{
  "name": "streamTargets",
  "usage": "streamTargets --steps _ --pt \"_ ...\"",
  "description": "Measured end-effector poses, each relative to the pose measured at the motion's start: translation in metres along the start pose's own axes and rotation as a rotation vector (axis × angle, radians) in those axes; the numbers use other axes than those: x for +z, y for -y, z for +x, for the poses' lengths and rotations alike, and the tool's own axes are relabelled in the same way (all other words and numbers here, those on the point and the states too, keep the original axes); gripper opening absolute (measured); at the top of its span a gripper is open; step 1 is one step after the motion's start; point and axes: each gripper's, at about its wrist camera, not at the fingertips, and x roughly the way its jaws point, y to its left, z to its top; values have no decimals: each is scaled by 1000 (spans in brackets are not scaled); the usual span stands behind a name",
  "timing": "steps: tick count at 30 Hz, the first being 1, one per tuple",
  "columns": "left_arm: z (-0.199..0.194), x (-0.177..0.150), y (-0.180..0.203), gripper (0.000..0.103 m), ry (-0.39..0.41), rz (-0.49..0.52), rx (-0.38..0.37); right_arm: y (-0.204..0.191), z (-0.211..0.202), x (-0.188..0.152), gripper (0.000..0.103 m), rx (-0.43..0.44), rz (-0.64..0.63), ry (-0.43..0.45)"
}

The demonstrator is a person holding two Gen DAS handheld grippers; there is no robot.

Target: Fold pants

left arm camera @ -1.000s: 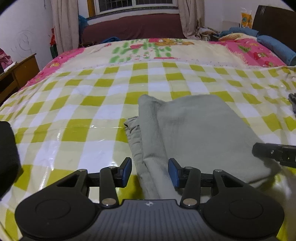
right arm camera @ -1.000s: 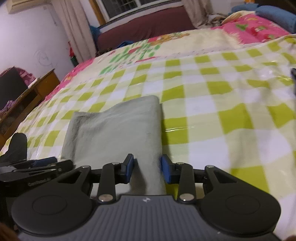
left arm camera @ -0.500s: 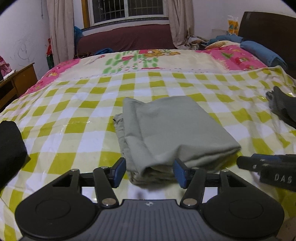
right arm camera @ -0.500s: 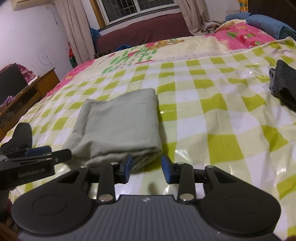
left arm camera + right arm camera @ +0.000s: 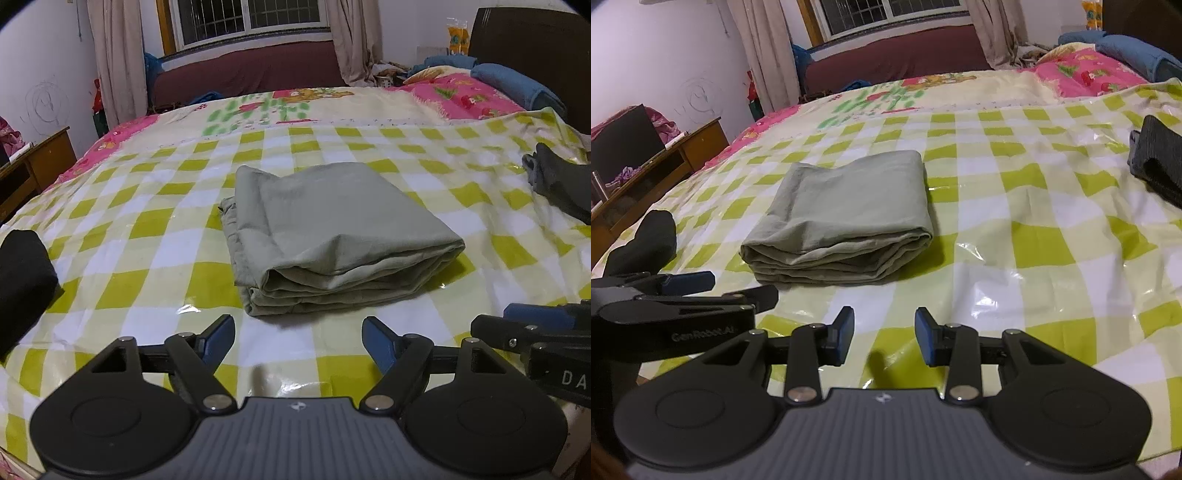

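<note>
**Folded pants at rest between two empty grippers**

On the yellow-and-white checked plastic bed cover (image 5: pixel 122 229), the grey-green cotton pants (image 5: pixel 332 229) lie folded into a thick rectangle. Just short of them, the left gripper (image 5: pixel 298 339) hovers with jaws spread wide, gripping nothing. Beside it, the right gripper (image 5: pixel 884 334) stands moderately parted, likewise empty, apart from the cloth.

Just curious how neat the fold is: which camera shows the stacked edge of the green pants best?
The left wrist view: the folded green pants sit centred, their layered near edge and left seams plain. The right wrist view shows them left of centre, layers visible but left side foreshortened.
</note>
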Motion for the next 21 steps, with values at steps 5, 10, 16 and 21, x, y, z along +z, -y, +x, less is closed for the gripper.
streamTargets --steps 5,10,16,21 --pt "1 -3 -3 99 -4 -16 -7 2 -1 -3 40 -7 11 -2" --pt "2 -4 -4 103 -12 -23 -11 3 -1 -3 40 -6 17 -4" --pt "4 -5 0 103 -20 -7 1 4 2 -6 41 -3 28 -20" --pt "5 -5 0 103 -20 -6 3 6 3 -6 41 -5 42 -22"
